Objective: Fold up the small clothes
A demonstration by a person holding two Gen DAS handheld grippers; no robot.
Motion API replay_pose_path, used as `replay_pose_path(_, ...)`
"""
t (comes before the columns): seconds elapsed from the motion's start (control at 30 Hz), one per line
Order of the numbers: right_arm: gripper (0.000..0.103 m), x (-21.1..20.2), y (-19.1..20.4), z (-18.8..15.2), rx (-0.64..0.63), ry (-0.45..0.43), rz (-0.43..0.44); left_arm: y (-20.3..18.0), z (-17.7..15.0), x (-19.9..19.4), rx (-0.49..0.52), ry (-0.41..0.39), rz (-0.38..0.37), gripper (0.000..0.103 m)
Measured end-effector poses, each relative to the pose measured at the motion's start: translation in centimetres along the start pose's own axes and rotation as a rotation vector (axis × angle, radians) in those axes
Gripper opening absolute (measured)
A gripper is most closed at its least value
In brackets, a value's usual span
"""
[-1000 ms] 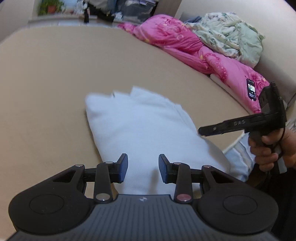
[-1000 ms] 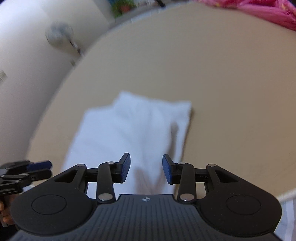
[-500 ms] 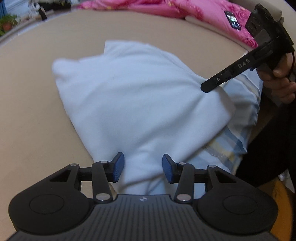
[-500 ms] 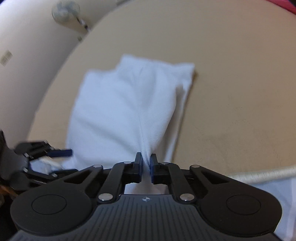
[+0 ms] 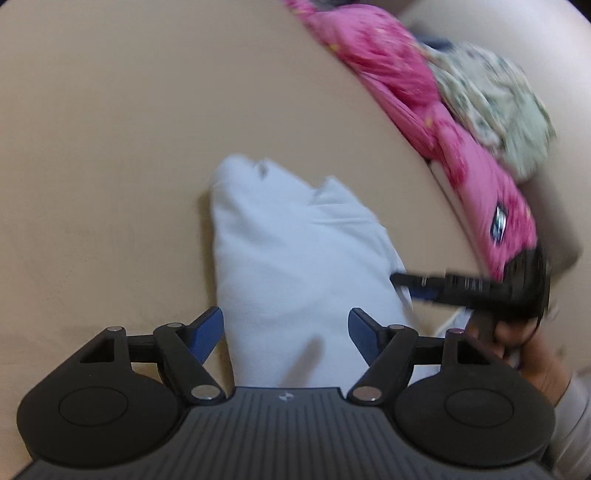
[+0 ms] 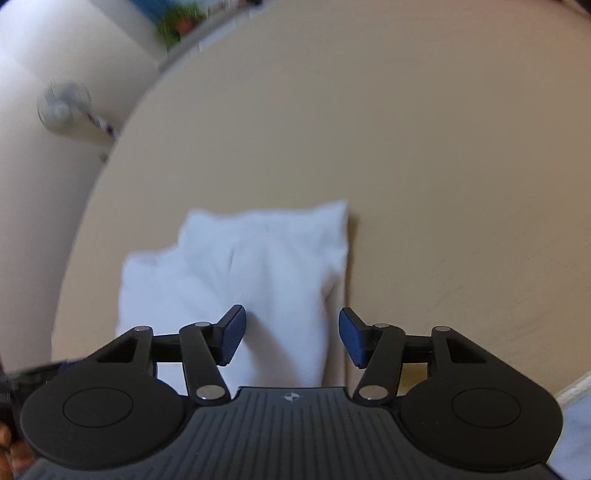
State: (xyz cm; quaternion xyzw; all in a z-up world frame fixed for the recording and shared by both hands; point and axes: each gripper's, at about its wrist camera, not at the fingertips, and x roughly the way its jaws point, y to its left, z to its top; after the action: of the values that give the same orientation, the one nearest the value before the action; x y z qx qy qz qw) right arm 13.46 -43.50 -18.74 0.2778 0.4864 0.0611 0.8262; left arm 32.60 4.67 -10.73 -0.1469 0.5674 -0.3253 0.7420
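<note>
A folded white garment (image 5: 295,266) lies on the beige bed surface (image 5: 129,129); it also shows in the right wrist view (image 6: 258,266). My left gripper (image 5: 286,332) is open above the garment's near end, holding nothing. My right gripper (image 6: 291,338) is open above the garment's near right edge, empty. The right gripper also appears side-on in the left wrist view (image 5: 406,286), beside the garment's right edge, held by a hand.
A pink quilt (image 5: 424,110) and a floral blanket (image 5: 498,103) are heaped along the bed's far right, with a phone (image 5: 498,223) on the quilt. A fan (image 6: 62,107) and a plant (image 6: 181,20) stand beyond the bed's left edge (image 6: 92,206).
My right gripper, shut on the garment's edge half a second ago, has opened and let it go. The garment now lies folded shorter. My left gripper's jaws stand wider.
</note>
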Motion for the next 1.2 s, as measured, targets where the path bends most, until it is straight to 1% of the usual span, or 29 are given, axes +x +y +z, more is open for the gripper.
replay_pose_path(0.03,0.062,0.8,0.1,-0.1,-0.002,0.026,-0.012,1.0,0.0,1.1,-0.053,0.016,-0.015,0.079)
replay_pose_path(0.1,0.067,1.3,0.5,-0.3,-0.014,0.024,-0.034,2.2,-0.1,3.1,-0.123,0.042,-0.020,0.078)
replay_pose_path(0.13,0.067,1.4,0.6,-0.3,-0.018,0.018,-0.036,2.3,0.1,3.7,-0.126,0.038,-0.032,0.078)
replay_pose_path(0.17,0.065,1.5,0.5,-0.2,-0.016,0.009,-0.040,2.2,0.3,4.3,-0.113,0.031,-0.044,0.078)
replay_pose_path(0.23,0.045,1.2,0.2,-0.3,0.006,-0.001,-0.029,1.8,0.5,5.1,-0.100,0.015,-0.062,0.080)
replay_pose_path(0.27,0.035,1.1,0.2,-0.4,0.013,-0.005,-0.008,1.8,0.5,5.3,-0.099,0.005,-0.069,0.080)
replay_pose_path(0.3,0.020,0.9,0.4,-0.5,0.014,-0.016,-0.004,1.7,0.4,5.6,-0.096,-0.006,-0.072,0.080)
replay_pose_path(0.33,0.013,0.9,0.4,-0.5,0.007,-0.024,0.003,1.7,0.3,5.8,-0.096,-0.020,-0.070,0.076)
replay_pose_path(0.37,0.013,0.8,0.8,-0.5,0.001,-0.028,0.014,1.5,0.2,5.9,-0.095,-0.034,-0.059,0.063)
replay_pose_path(0.4,0.012,0.7,1.1,-0.7,-0.011,-0.041,0.004,1.2,0.2,5.8,-0.086,-0.041,-0.041,0.056)
replay_pose_path(0.43,0.012,0.6,1.3,-0.8,-0.023,-0.050,-0.008,0.7,0.1,5.5,-0.068,-0.041,-0.029,0.041)
replay_pose_path(0.47,0.011,0.7,1.7,-0.7,-0.023,-0.055,-0.011,0.3,0.3,5.0,-0.050,-0.042,-0.030,0.035)
replay_pose_path(0.53,0.009,0.2,2.1,-0.7,-0.021,-0.082,-0.007,-1.2,0.7,3.6,0.002,-0.069,-0.007,0.032)
replay_pose_path(0.67,0.008,-1.1,3.9,-0.1,-0.041,-0.193,0.083,-3.4,2.6,-1.1,0.132,-0.196,0.052,0.032)
replay_pose_path(0.77,0.008,-0.9,6.2,0.4,-0.080,-0.258,0.153,-2.8,4.1,-4.6,0.163,-0.268,0.076,0.032)
replay_pose_path(0.83,0.008,-0.5,8.3,0.7,-0.124,-0.294,0.196,-1.8,4.6,-6.5,0.157,-0.306,0.097,0.033)
replay_pose_path(0.9,0.009,-0.3,10.2,0.9,-0.178,-0.332,0.234,-0.2,4.7,-8.1,0.118,-0.337,0.115,0.038)
replay_pose_path(0.93,0.010,-0.1,11.3,0.9,-0.213,-0.351,0.248,0.6,4.8,-8.7,0.101,-0.346,0.130,0.047)
replay_pose_path(0.97,0.014,0.1,12.1,1.0,-0.239,-0.364,0.244,1.3,4.8,-9.0,0.087,-0.350,0.165,0.050)
replay_pose_path(1.0,0.022,0.6,12.9,1.1,-0.263,-0.369,0.221,1.8,4.7,-9.1,0.088,-0.343,0.212,0.051)
replay_pose_path(1.07,0.029,1.5,13.4,1.4,-0.270,-0.380,0.115,1.8,4.3,-9.4,0.122,-0.320,0.347,0.052)
replay_pose_path(1.1,0.029,1.8,13.4,1.4,-0.264,-0.387,0.070,1.5,3.8,-9.9,0.147,-0.329,0.393,0.052)
replay_pose_path(1.13,0.029,1.9,13.4,1.5,-0.249,-0.390,0.041,1.3,3.3,-10.6,0.168,-0.345,0.395,0.052)
replay_pose_path(1.17,0.029,1.9,13.2,1.6,-0.221,-0.393,0.048,1.0,2.8,-11.2,0.178,-0.351,0.388,0.052)
replay_pose_path(1.2,0.029,1.6,13.1,1.5,-0.196,-0.390,0.079,0.8,2.4,-11.6,0.182,-0.352,0.374,0.052)
